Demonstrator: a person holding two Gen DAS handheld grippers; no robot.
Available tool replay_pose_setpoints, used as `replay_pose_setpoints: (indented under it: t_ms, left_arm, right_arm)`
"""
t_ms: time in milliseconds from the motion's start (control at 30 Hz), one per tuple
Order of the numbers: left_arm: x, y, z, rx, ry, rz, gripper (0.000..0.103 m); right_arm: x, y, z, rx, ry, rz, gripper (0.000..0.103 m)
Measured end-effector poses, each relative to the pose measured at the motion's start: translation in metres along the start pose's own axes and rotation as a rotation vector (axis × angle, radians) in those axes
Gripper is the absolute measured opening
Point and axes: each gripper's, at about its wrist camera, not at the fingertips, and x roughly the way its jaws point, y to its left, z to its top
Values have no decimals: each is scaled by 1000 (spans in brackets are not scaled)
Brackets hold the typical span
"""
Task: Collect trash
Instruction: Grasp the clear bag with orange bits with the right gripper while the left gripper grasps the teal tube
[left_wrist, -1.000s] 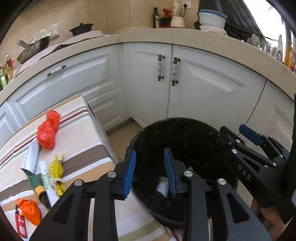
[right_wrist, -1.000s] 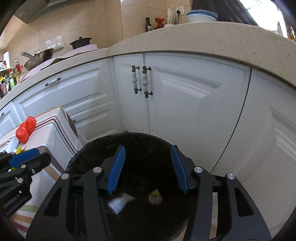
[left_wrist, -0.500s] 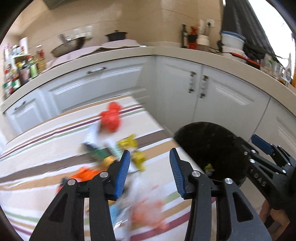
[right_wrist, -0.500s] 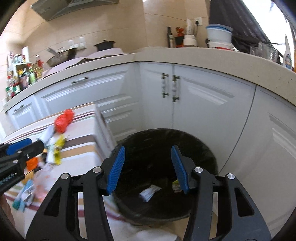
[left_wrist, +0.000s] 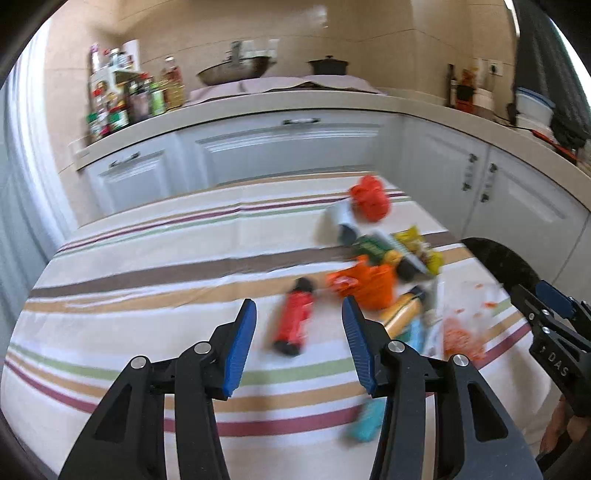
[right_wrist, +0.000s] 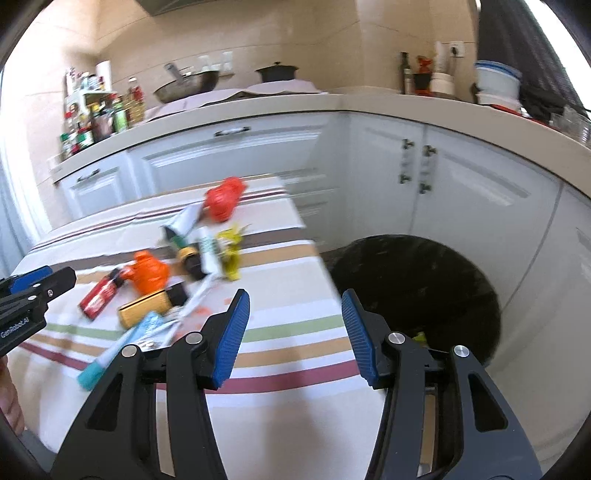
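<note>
Several pieces of trash lie on a striped tablecloth (left_wrist: 147, 266): a red wrapper (left_wrist: 293, 319), an orange crumpled bag (left_wrist: 373, 284), a red crumpled bag (left_wrist: 369, 197), yellow wrappers (left_wrist: 417, 243) and a teal packet (left_wrist: 365, 424). My left gripper (left_wrist: 299, 343) is open and empty, just short of the red wrapper. My right gripper (right_wrist: 293, 332) is open and empty over the table's right edge, beside the black bin (right_wrist: 417, 291). The same red wrapper (right_wrist: 98, 299) and orange bag (right_wrist: 149, 273) show in the right wrist view.
White kitchen cabinets (left_wrist: 288, 147) and a counter with a wok (left_wrist: 236, 72), a pot (left_wrist: 328, 66) and bottles (left_wrist: 122, 99) stand behind the table. The bin (left_wrist: 498, 262) stands on the floor off the table's right corner, with bits of trash inside (right_wrist: 419, 338).
Both grippers have swung left from over the bin to face the table. The left gripper's jaws have opened wider and now point at the red wrapper.
</note>
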Motion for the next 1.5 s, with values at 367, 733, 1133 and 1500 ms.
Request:
replay_pose_setpoints:
  t_ms: [367,733,1133,1500]
  left_arm:
    - [5,46,-19,-63,23,75,49]
    - [11,54,-22,-83,27,69,49]
    - [10,48,-27,-74,36,48,49]
    - [7,37,-29,-62,33,19,51]
  right_arm:
    - [10,45,2,-44,14,40,51]
    - [7,45,6,-17,8,31,51]
    - [23,39,-6,11,78,-17,51]
    - [21,42,-10,7,108,59,11]
